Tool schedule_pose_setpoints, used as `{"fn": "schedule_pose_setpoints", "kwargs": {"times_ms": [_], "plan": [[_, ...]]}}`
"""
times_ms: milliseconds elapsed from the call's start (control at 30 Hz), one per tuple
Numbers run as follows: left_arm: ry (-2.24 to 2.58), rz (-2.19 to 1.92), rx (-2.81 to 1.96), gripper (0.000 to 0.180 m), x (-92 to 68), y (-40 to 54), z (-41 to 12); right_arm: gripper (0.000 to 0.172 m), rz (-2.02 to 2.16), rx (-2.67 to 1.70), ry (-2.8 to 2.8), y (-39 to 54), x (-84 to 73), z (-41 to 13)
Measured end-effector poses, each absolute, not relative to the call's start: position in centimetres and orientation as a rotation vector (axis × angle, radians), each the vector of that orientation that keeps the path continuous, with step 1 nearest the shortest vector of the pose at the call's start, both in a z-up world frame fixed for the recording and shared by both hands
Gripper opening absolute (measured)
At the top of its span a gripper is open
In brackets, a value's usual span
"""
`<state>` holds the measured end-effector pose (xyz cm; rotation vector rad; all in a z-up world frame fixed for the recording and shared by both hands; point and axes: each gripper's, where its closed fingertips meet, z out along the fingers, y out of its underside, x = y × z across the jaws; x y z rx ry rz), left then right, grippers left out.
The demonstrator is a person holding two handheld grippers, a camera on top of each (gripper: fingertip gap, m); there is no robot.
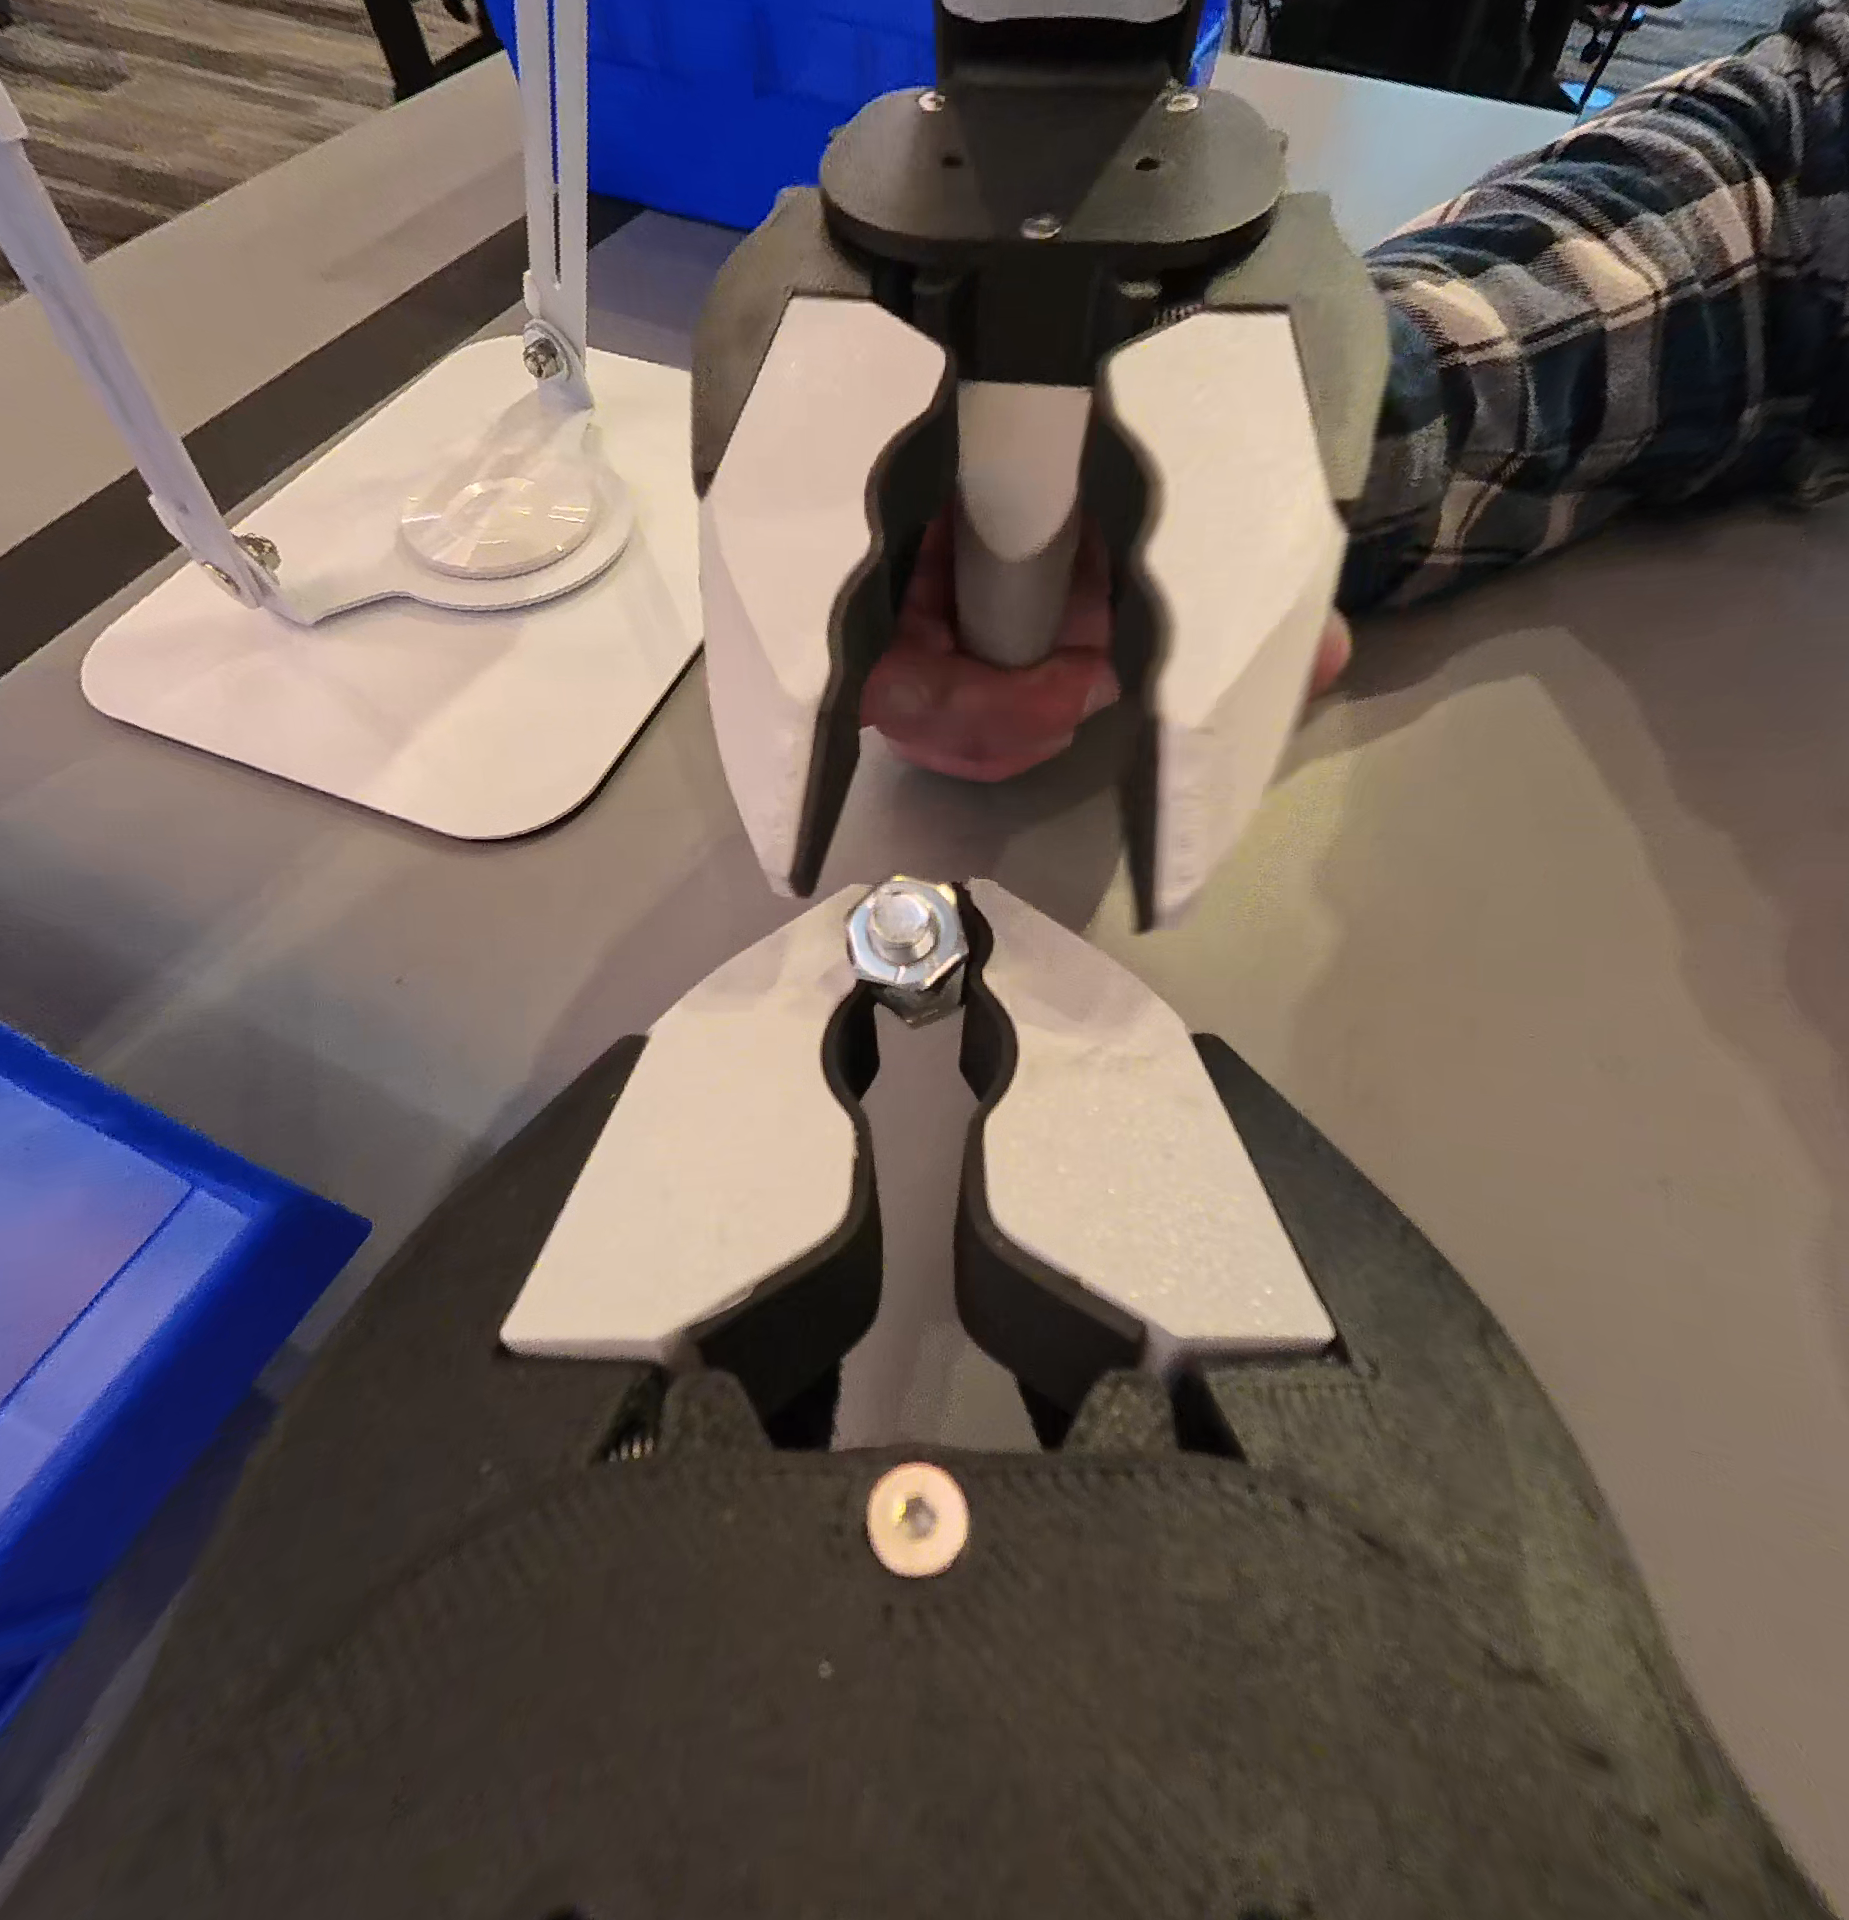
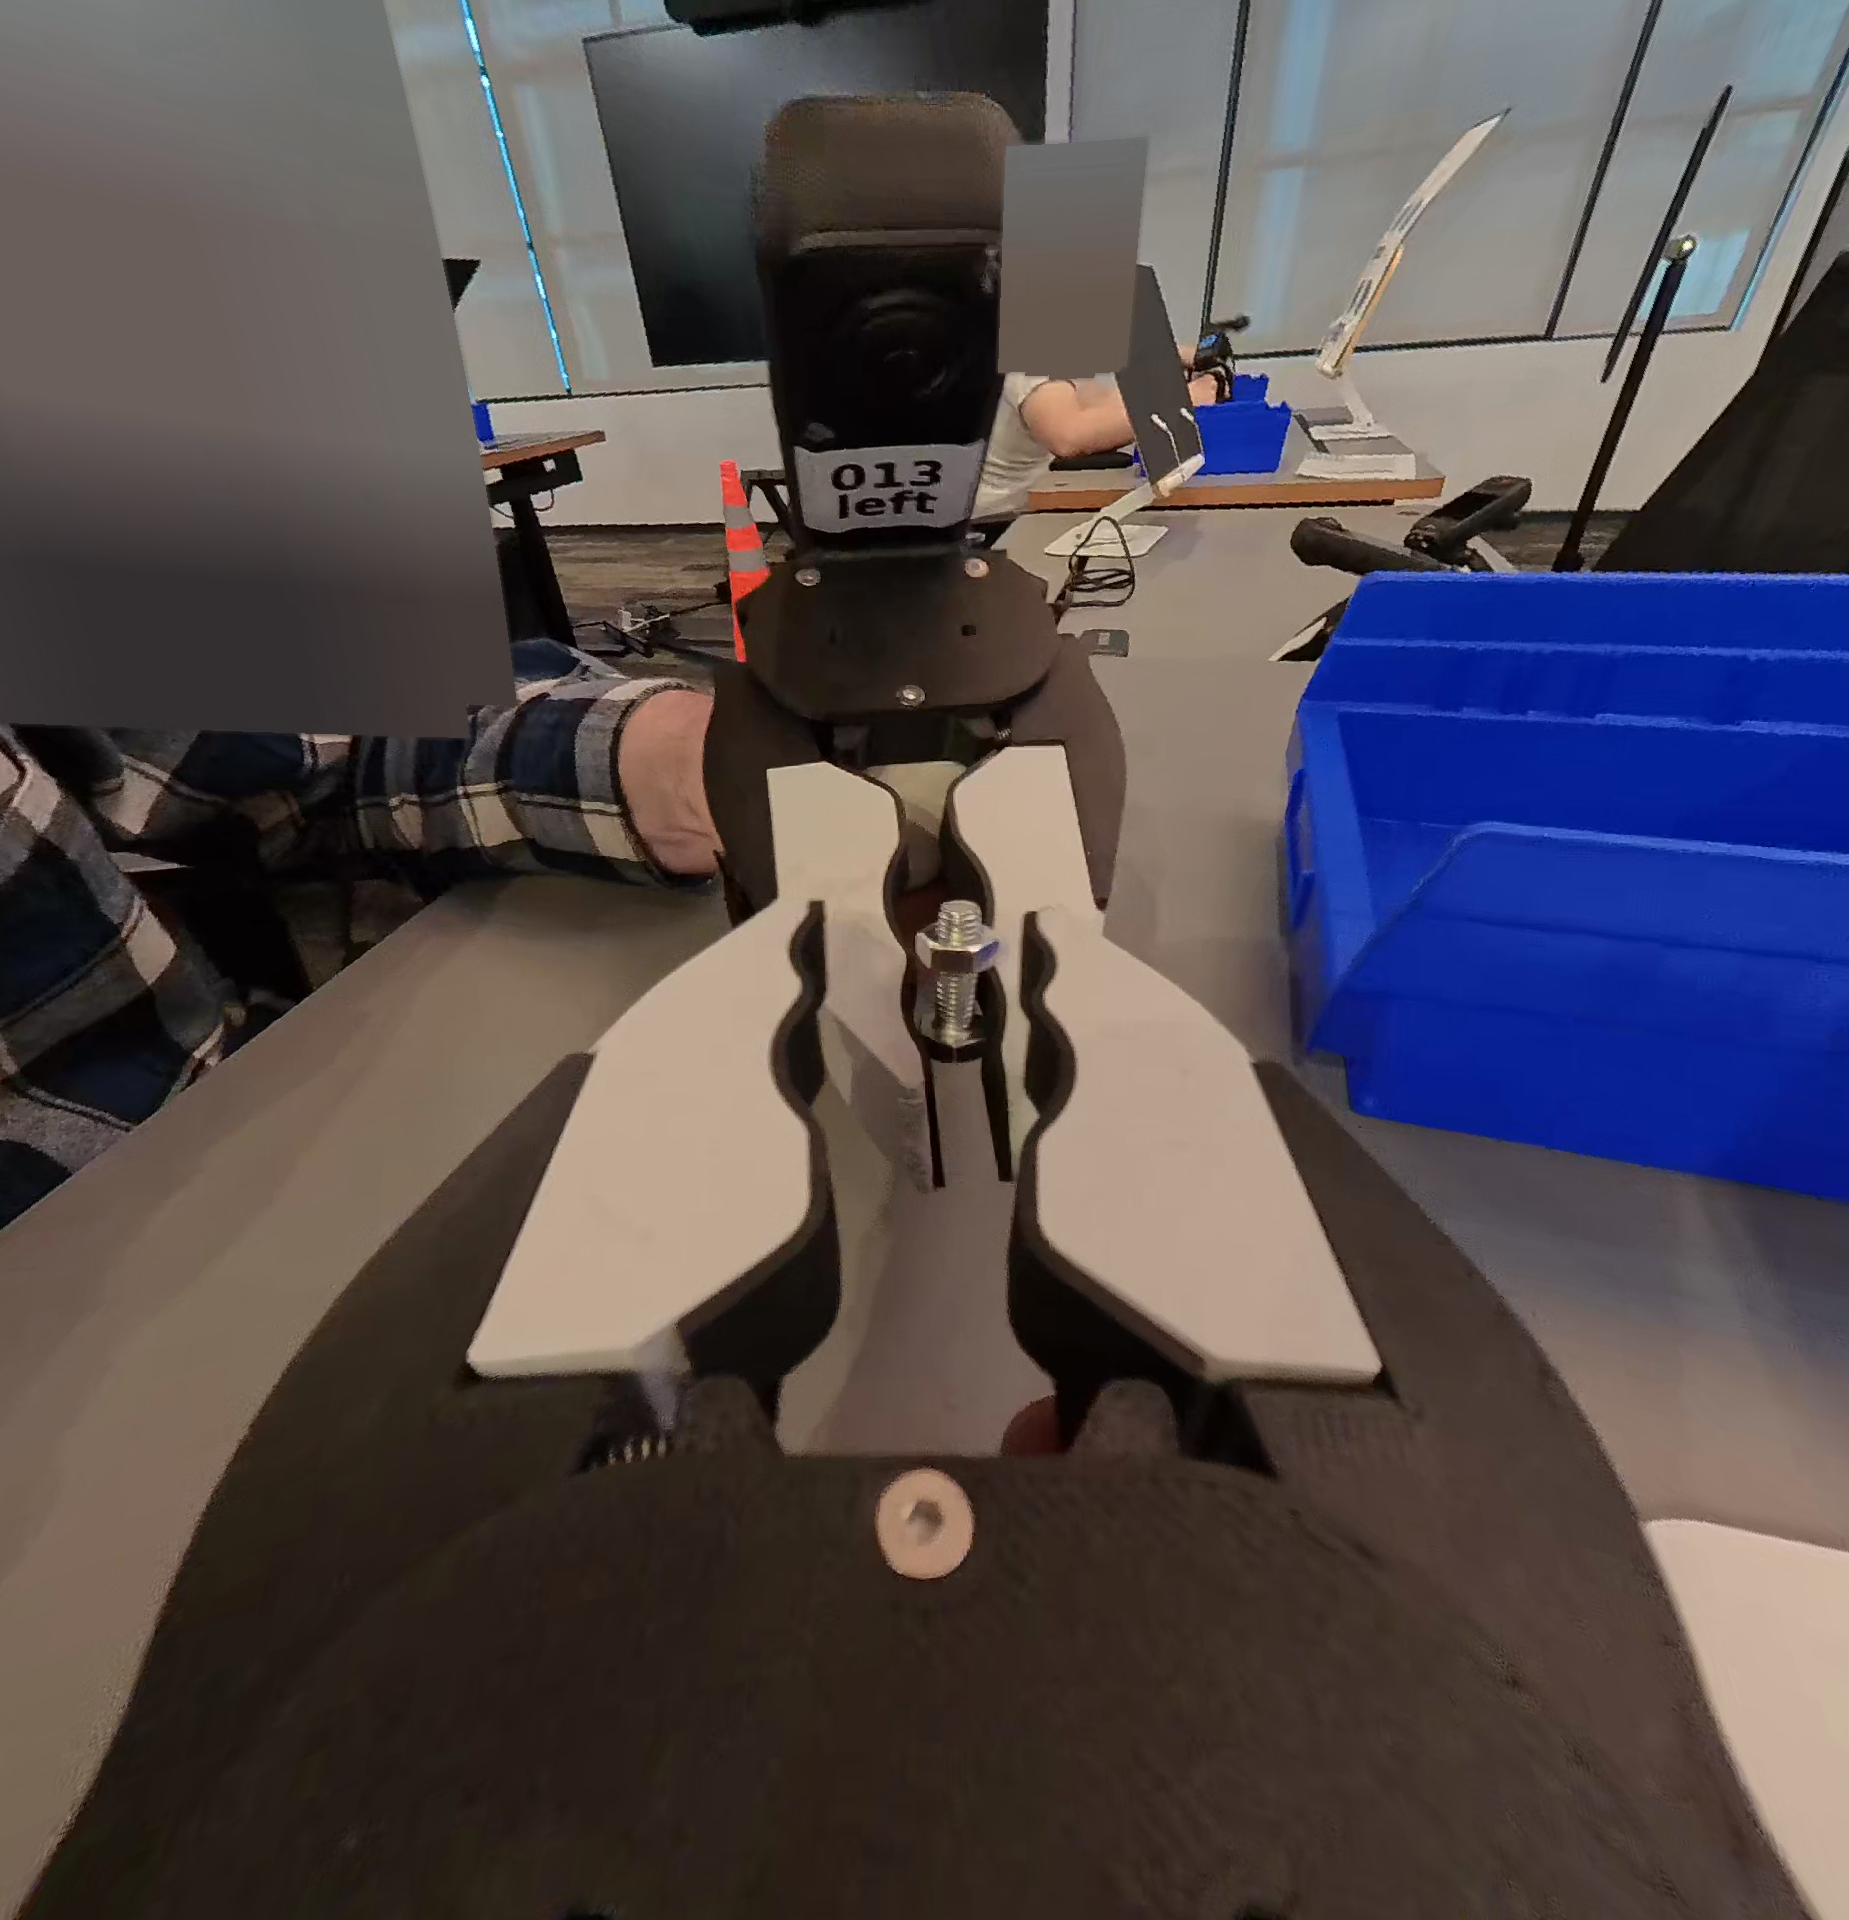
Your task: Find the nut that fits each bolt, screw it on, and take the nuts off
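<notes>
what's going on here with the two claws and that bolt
A person in a plaid sleeve works two hand-held claws over a grey table. The left claw is clamped on a silver bolt standing upright, with a nut threaded partway down it. The right claw faces it with its fingers spread on either side of the nut, not gripping it. A blue bin sits on the table nearby, and a white stand too.

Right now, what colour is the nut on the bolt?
Shiny silver, same as the bolt. The nut shows best in the right wrist view, threaded near the bolt's tip.
</notes>
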<state>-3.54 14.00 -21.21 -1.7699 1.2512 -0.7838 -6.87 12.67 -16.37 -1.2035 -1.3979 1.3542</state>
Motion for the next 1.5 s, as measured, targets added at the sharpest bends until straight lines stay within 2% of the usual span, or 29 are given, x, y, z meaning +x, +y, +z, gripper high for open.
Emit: {"fn": "schedule_pose_setpoints", "kwargs": {"times_ms": [233,433,467,533,600,633,700,900,1000,1133,1500], "plan": [[1.287,-0.764,-1.758,0.011,-3.3,13.6,-21.3,0.015,1.299,-1.239,-1.432,12.8,-7.2,-17.3],[1.264,-0.762,-1.701,0.012,-3.1,13.8,-20.7,0.015,1.273,-1.223,-1.416,12.9,-7.1,-16.8],[1.25,-0.764,-1.693,0.017,-3.1,13.9,-20.6,0.015,1.279,-1.212,-1.396,13.0,-6.9,-16.4],[1.244,-0.724,-1.723,0.046,-3.3,14.4,-21.2,0.015,1.278,-1.193,-1.355,13.3,-6.4,-15.2],[1.236,-0.702,-1.731,0.051,-3.4,14.8,-21.6,0.015,1.25,-1.173,-1.327,13.5,-5.6,-13.9],[1.241,-0.714,-1.731,0.04,-3.5,14.7,-21.7,0.015,1.235,-1.159,-1.315,13.5,-4.9,-12.9],[1.279,-0.724,-1.687,0.0,-3.7,14.2,-21.4,0.015,1.17,-1.136,-1.281,13.9,-3.1,-10.2],[1.314,-0.633,-1.667,0.0,-3.5,14.1,-21.2,0.014,0.704,-1.109,-1.004,18.5,10.2,0.9],[1.341,-0.607,-1.676,0.0,-3.3,14.0,-21.7,0.015,0.476,-1.198,-0.785,22.1,19.6,3.8],[1.354,-0.605,-1.688,0.0,-3.3,14.0,-22.1,0.015,0.247,-1.409,-0.603,27.1,29.6,1.8],[1.373,-0.584,-1.691,0.0,-3.6,14.2,-22.6,0.015,0.018,-1.991,-0.501,34.7,38.4,-13.5]]}}
